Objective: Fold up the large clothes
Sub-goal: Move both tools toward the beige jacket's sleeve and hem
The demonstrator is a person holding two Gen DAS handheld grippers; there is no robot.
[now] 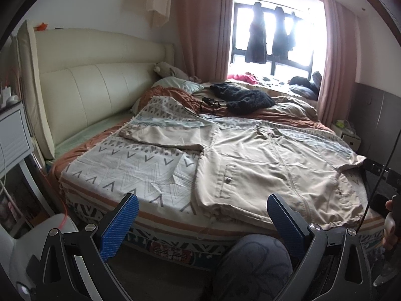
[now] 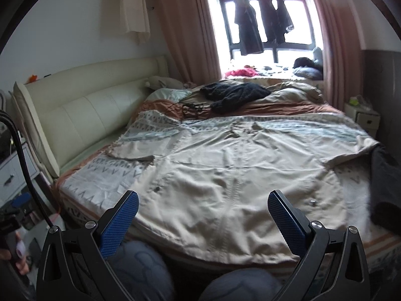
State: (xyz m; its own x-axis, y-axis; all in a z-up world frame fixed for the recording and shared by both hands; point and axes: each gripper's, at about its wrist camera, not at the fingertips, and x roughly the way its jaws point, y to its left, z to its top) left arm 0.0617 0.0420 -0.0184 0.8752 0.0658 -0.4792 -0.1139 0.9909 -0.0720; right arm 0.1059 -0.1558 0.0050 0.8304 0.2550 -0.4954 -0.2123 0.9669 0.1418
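Observation:
A large beige zip jacket (image 1: 270,165) lies spread face up on the bed, hem toward me, one sleeve stretched left (image 1: 160,138). It also shows in the right wrist view (image 2: 225,170), filling the bed's near half. My left gripper (image 1: 203,208) is open and empty, held above the bed's near edge at the jacket's left hem. My right gripper (image 2: 203,207) is open and empty, above the middle of the hem. Both have blue pads (image 1: 120,225) (image 2: 288,225) set wide apart.
A patterned bedspread (image 1: 130,165) covers the bed. A black knit garment (image 1: 243,97) and black cables (image 1: 205,102) lie farther back. A cream headboard (image 1: 87,92) stands left, a nightstand (image 1: 15,135) beside it. My knees (image 2: 140,268) are at the bed's edge. Dark cloth (image 2: 383,188) hangs at right.

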